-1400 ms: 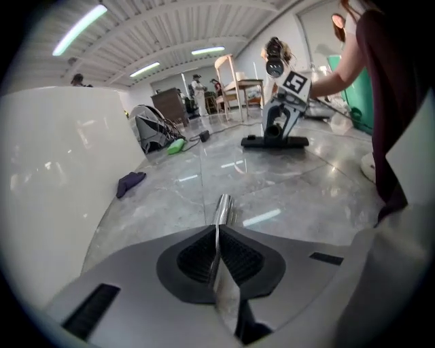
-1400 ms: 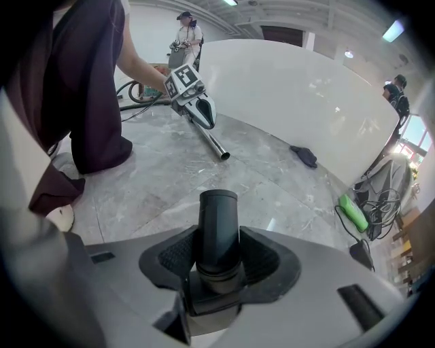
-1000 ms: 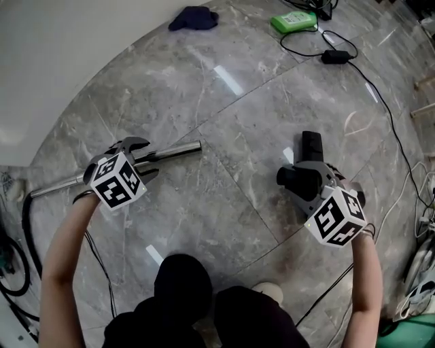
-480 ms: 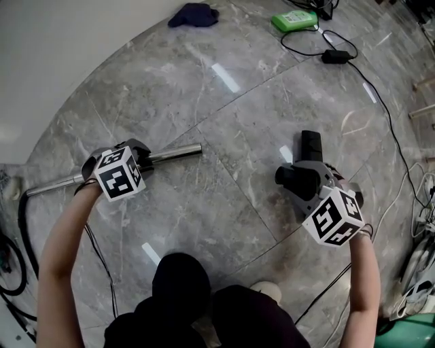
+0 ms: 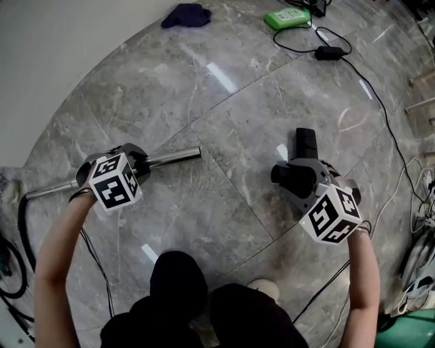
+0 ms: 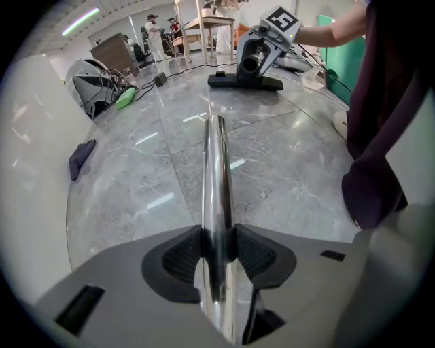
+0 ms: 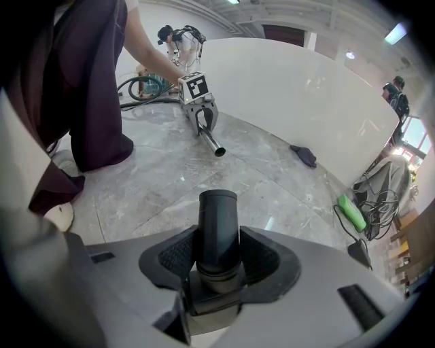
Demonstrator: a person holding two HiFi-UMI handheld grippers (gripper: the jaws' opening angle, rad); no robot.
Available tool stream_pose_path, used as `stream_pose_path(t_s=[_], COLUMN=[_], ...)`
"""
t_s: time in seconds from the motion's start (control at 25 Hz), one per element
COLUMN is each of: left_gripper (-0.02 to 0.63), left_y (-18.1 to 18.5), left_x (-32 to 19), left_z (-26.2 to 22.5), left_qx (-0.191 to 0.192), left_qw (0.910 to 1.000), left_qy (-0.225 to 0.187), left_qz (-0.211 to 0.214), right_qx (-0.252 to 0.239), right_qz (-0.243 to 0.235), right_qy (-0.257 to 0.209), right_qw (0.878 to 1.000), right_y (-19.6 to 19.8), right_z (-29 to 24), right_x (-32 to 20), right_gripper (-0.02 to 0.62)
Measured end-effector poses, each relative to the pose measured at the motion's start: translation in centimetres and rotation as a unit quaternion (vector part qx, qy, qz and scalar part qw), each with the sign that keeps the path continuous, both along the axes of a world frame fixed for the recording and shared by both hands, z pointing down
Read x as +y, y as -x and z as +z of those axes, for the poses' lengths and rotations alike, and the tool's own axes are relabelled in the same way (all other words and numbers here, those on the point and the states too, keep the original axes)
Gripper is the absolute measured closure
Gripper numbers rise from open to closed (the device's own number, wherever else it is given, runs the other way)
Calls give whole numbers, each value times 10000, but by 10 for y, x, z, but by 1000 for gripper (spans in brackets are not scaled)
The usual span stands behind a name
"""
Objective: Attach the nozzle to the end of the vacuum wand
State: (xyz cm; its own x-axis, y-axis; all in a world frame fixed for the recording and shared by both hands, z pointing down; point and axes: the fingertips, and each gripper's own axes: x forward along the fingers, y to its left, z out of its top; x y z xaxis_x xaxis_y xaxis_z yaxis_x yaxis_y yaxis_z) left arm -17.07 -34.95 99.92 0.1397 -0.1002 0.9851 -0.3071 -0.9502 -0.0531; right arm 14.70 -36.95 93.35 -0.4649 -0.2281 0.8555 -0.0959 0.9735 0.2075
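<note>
Floor: The room had a polished grey marble floor (image 5: 224,102) with a white wall along one side. A dark cloth (image 5: 185,15), a green device (image 5: 287,17) and a black cable (image 5: 327,52) lay well away from the work.
Wand: The vacuum wand (image 5: 173,158), a bright metal tube, lay flat on the floor. Its open end pointed toward the nozzle, and its far end ran off to a black hose (image 5: 26,217).
Nozzle: The nozzle (image 5: 306,144), a black plastic head with a round neck, sat well apart from the wand's open end, and the two were not yet joined.
Left hand-held gripper (image 6: 217,253): It pointed down over the wand with its jaws closing. The tube was between them, the pads looked to be meeting both of its sides, and the grip was some way back from the open end.
Right hand-held gripper (image 7: 217,255): Its jaws stood part-way apart, clamped on the nozzle's round neck, which jutted out past the pads.
Handling, wand: It looked stiff, smooth and probably slippery, so it was likely to roll or twist in the pads. A firm hold close to the open end seemed best, because the long tail and hose would drag.
Handling, nozzle: It looked light and rigid. The neck seemed the right place to hold it, since that left the mouth free for the tube.
</note>
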Motion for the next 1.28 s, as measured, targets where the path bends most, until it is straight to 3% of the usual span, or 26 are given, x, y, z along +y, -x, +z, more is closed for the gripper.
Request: stream_pose_path(t_s=[0.84, 1.28], left_gripper=[445, 445], left_y=[-145, -166], left_x=[13, 27], left_z=[-63, -55], left_qx=[1074, 1106], left_qw=[9919, 9890], left_qy=[-35, 133], left_qz=[684, 968], right_qx=[-26, 98], right_qz=[-137, -376], right_qy=[-87, -117], right_qw=[9999, 9992], right_y=[0, 4], right_z=[2, 6], right_x=[3, 11], right_gripper=[403, 403])
